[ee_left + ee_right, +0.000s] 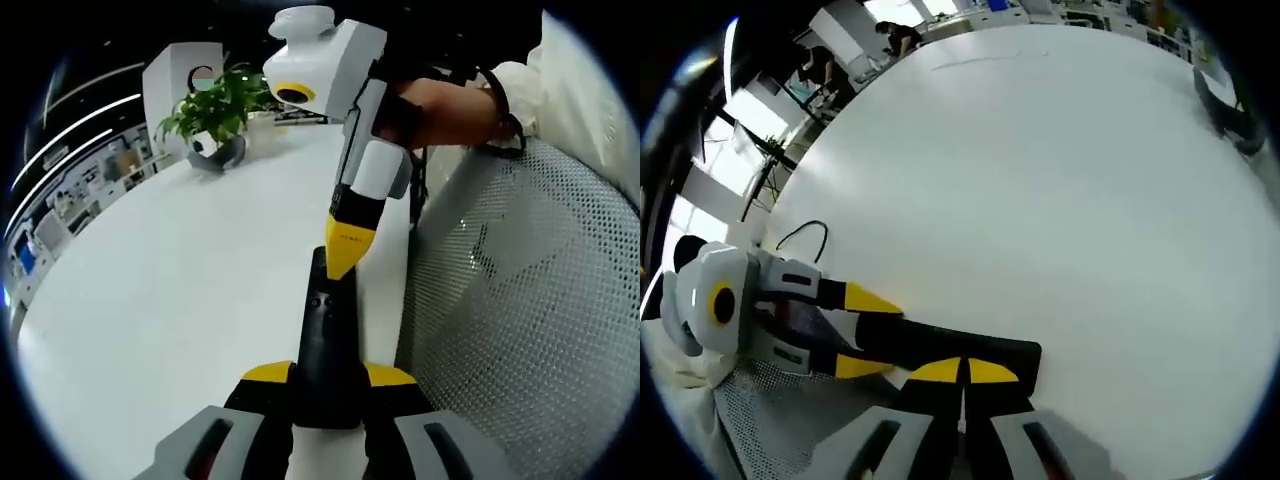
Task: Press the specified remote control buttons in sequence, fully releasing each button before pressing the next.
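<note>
Left gripper point(328, 378) clamps black remote point(328, 340) (near end) — right gripper point(348, 262), tips together, touches remote's top on white table point(170, 300).

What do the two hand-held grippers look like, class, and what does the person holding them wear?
The right gripper has a white body, a yellow ring around a round black part, black midsections and yellow jaw tips with small markings. The left gripper matches: white and grey body, yellow ring, yellow-tipped black jaws; a thin black cable loops behind it. The hand wears a black strap and a white sleeve.
</note>
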Tool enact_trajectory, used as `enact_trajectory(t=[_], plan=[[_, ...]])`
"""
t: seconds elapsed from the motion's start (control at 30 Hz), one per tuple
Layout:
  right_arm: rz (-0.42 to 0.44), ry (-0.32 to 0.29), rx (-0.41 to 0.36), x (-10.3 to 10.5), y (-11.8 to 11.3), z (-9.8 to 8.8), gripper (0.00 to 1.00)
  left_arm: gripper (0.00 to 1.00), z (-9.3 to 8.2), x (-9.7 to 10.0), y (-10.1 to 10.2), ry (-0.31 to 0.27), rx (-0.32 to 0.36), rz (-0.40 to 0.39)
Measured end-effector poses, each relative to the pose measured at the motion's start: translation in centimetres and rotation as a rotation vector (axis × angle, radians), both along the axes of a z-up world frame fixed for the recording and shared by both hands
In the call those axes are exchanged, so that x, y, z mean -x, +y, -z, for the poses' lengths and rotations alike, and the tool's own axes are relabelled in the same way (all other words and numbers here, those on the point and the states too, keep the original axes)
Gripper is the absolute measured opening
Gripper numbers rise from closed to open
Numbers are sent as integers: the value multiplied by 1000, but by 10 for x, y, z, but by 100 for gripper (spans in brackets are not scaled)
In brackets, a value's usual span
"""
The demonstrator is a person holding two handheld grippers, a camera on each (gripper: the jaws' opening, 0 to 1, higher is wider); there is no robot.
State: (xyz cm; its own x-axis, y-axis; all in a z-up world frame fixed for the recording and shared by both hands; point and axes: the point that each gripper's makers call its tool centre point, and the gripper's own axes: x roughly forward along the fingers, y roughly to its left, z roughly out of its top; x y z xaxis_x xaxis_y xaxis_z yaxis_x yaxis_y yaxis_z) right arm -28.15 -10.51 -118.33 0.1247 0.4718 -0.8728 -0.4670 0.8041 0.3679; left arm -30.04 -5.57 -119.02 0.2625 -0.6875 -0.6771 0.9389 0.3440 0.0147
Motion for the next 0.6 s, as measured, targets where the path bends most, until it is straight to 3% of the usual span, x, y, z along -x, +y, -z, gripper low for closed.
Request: enact_trajectory(t=[0.17, 0.3, 0.6], plan=[[-6, -7, 4, -2, -1, 0, 0, 25, 0, -1, 0, 17, 6, -13], [31, 26, -26, -2, -3, 1, 0, 25, 0, -1, 0, 8, 2, -10], [46, 32, -28, -3, -3, 2, 0, 25, 0, 3, 8, -7, -47, -5]])
